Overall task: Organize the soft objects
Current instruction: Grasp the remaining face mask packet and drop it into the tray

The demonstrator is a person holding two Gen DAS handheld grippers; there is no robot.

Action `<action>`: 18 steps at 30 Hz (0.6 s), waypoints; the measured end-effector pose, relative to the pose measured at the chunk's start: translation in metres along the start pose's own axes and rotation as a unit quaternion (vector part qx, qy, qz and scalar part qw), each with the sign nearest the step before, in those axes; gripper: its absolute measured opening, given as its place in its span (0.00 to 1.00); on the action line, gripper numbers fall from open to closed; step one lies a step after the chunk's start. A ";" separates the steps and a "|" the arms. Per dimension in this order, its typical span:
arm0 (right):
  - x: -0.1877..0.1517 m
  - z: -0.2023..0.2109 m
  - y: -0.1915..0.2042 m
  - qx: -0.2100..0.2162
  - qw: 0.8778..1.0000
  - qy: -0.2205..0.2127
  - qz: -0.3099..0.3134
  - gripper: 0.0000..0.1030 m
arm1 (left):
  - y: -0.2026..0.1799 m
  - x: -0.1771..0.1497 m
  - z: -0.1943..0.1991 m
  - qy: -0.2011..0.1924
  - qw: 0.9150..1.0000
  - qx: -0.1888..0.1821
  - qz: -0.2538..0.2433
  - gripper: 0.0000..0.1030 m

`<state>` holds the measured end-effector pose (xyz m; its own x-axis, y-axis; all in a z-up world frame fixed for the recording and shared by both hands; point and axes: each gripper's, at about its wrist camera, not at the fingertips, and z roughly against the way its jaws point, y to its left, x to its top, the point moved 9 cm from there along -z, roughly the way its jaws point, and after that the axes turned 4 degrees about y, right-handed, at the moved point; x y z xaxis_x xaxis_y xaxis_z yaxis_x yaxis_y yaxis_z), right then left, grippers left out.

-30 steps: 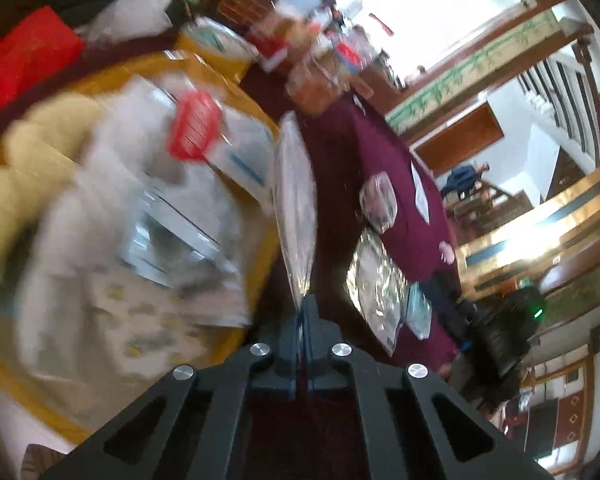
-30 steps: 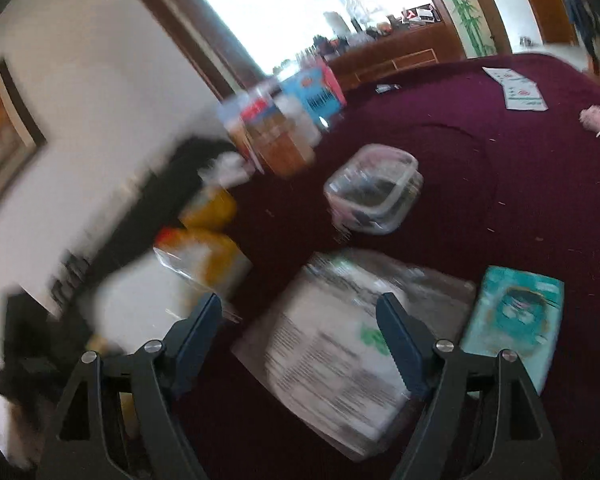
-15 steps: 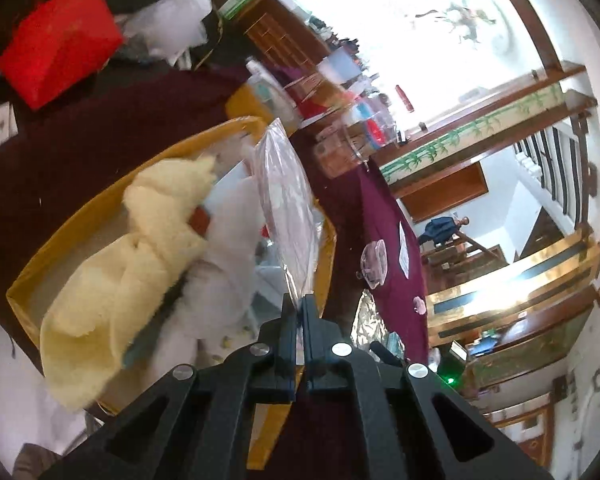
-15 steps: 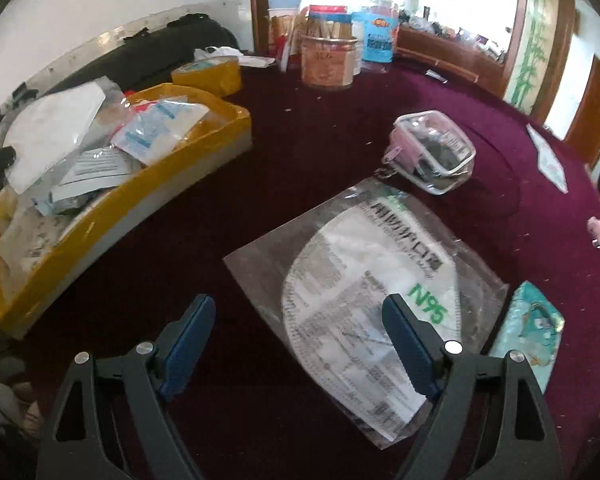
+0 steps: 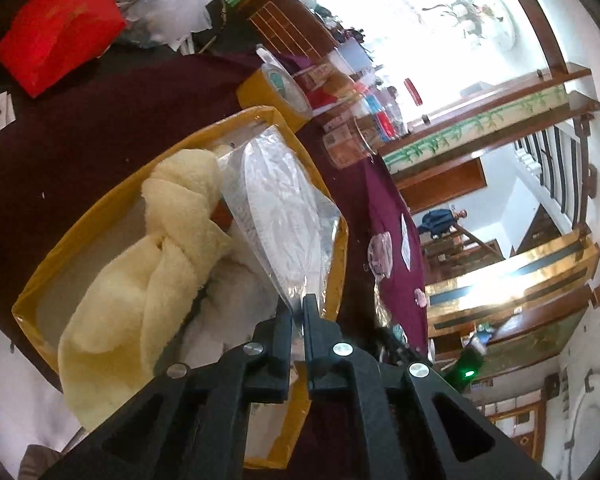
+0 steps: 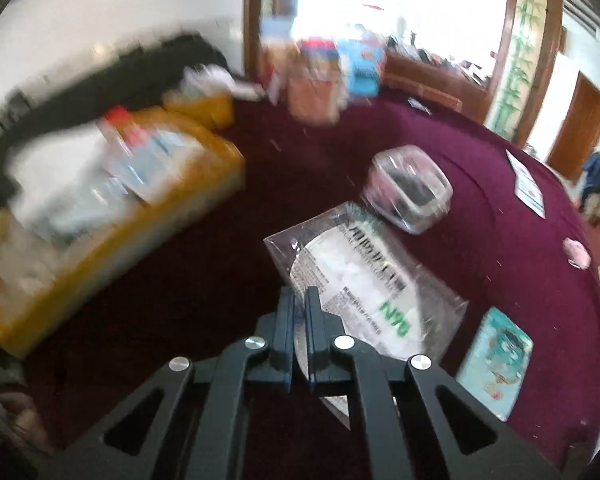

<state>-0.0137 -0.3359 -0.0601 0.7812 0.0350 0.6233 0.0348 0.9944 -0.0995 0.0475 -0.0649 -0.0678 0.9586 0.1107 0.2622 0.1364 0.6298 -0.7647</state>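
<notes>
My left gripper [image 5: 300, 309] is shut on the corner of a clear bag with a white mask [image 5: 278, 216], held over the yellow tray [image 5: 100, 208]. A knotted pale yellow towel [image 5: 160, 264] lies in that tray among white packets. In the right wrist view my right gripper [image 6: 299, 298] is shut on the near left edge of a clear N95 mask bag [image 6: 364, 280] that lies on the maroon table. The yellow tray [image 6: 204, 192], blurred, sits to the left with several packets in it.
A clear plastic box [image 6: 408, 188], a teal packet [image 6: 496, 360], a small pink thing [image 6: 576, 254] and a paper card [image 6: 528, 184] lie on the cloth. Jars and boxes [image 6: 316, 80] crowd the far edge. A red bag [image 5: 60, 36] and a tape roll [image 5: 276, 92] lie beyond the tray.
The right gripper's jaws, wide apart over the N95 bag before, have shut on its edge. The left gripper swung its mask bag over the tray, and the bag now lies flatter.
</notes>
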 end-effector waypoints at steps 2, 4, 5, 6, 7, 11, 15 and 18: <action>0.020 0.018 0.013 0.022 0.999 -0.034 -0.004 0.04 | -0.002 -0.004 0.002 0.004 1.000 0.002 -0.005 0.02; 0.046 0.037 0.035 0.057 0.996 -0.071 -0.001 0.04 | -0.002 -0.009 0.002 0.010 1.000 0.002 -0.007 0.02; 0.057 0.043 0.046 0.073 0.994 -0.083 0.001 0.04 | -0.002 -0.011 0.002 0.012 1.000 0.001 -0.005 0.02; 0.069 0.047 0.058 0.090 0.991 -0.095 0.005 0.03 | -0.001 -0.012 0.001 0.015 1.000 -0.001 -0.001 0.02; 0.080 0.050 0.071 0.108 0.989 -0.102 0.009 0.03 | -0.001 -0.014 0.000 0.018 1.000 -0.001 0.000 0.02; 0.116 0.048 0.117 0.148 0.982 -0.116 0.031 0.03 | 0.004 -0.018 0.003 0.021 1.000 0.001 0.003 0.02; 0.140 0.025 0.160 0.190 0.975 -0.106 0.041 0.03 | 0.008 -0.021 0.007 0.023 1.000 0.004 0.004 0.02; 0.146 0.002 0.176 0.199 0.975 -0.088 0.042 0.04 | 0.011 -0.022 0.008 0.024 1.000 0.001 0.011 0.03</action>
<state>0.1050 -0.1553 0.0152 0.6503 0.1005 0.7530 -0.2972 0.9459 0.1304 0.0259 -0.0541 -0.0768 0.9724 0.0865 0.2167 0.1152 0.6298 -0.7682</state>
